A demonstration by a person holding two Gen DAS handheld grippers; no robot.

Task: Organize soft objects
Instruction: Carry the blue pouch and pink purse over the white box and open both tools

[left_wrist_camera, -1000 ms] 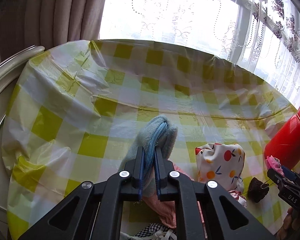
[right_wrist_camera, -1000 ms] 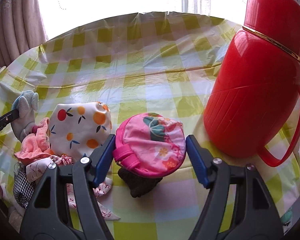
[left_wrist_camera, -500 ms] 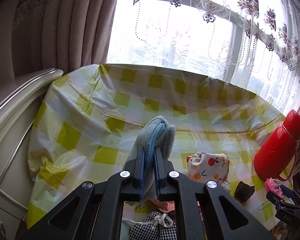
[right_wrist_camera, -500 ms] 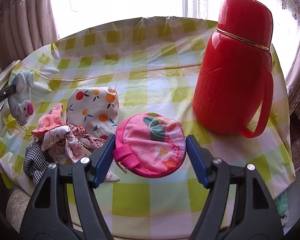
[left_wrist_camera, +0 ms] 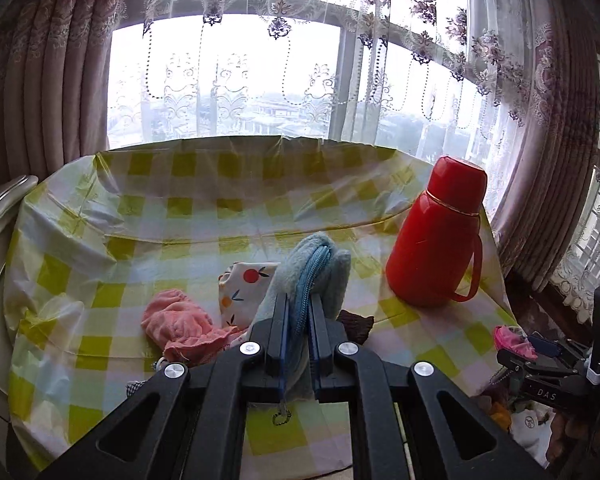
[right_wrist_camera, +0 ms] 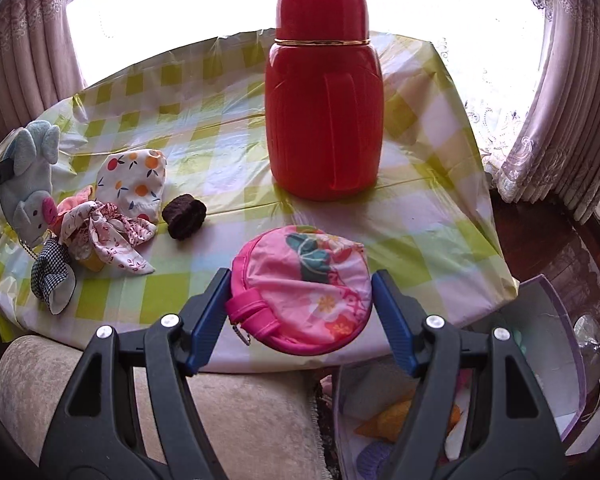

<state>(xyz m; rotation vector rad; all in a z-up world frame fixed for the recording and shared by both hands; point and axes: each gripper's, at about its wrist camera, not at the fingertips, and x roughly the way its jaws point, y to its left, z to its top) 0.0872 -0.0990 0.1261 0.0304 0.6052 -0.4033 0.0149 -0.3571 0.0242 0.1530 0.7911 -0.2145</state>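
Left gripper (left_wrist_camera: 298, 322) pinches the blue pouch (left_wrist_camera: 320, 264) at frame centre; right gripper (right_wrist_camera: 300, 304) clasps the pink pouch (right_wrist_camera: 304, 290), lower centre.

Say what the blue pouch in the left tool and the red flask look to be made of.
Blue pouch: fuzzy plush fabric, matte, with a fleecy nap and a zipper along its edge. Red flask: likely hard plastic, glossy, with moulded ribs and a thin gold band.
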